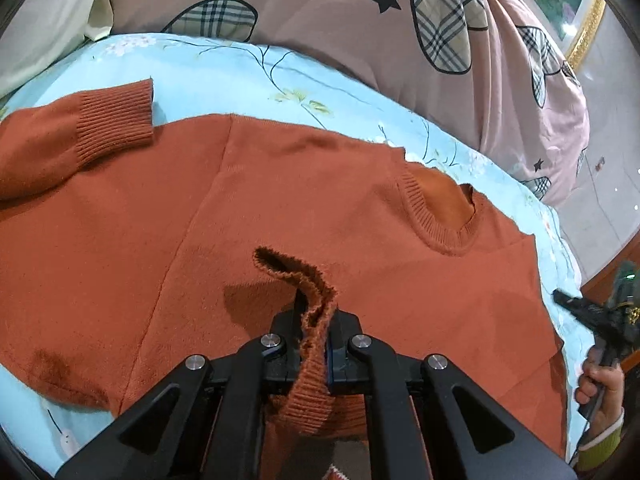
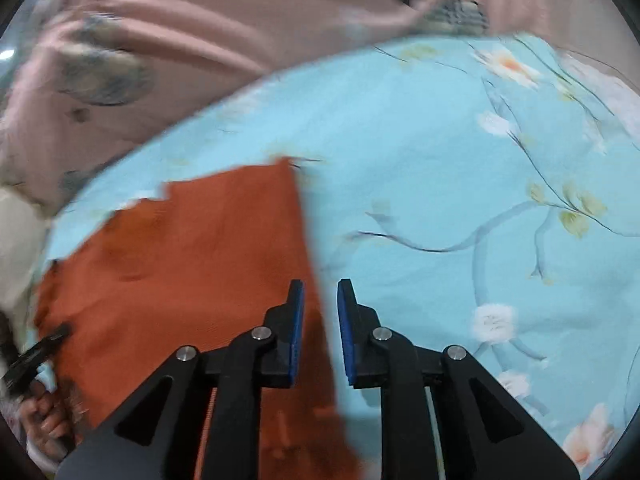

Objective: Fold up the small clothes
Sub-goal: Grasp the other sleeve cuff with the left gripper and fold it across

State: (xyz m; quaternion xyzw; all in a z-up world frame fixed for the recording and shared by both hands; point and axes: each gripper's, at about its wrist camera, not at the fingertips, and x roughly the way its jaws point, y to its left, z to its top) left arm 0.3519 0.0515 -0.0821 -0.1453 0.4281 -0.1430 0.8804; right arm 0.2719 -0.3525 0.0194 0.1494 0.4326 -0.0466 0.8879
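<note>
A rust-orange knit sweater [image 1: 280, 208] lies flat on the light blue floral bedsheet [image 1: 224, 68], its neckline [image 1: 444, 220] to the right. One sleeve with a ribbed cuff [image 1: 116, 120] is folded across its upper left. My left gripper [image 1: 316, 320] is shut on the other sleeve's ribbed cuff [image 1: 308, 392] and holds it above the sweater's body. My right gripper [image 2: 320, 300] is open and empty, just over the sweater's straight edge [image 2: 200, 260]; it also shows at the right of the left wrist view [image 1: 576, 304]. The right wrist view is blurred.
A pink quilt with plaid patches and black stars [image 1: 360, 24] is bunched along the far side of the bed. A cream pillow [image 1: 44, 24] sits at the far left. The bed's edge and floor [image 1: 600, 208] lie to the right. Bare sheet [image 2: 480, 200] spreads right of the sweater.
</note>
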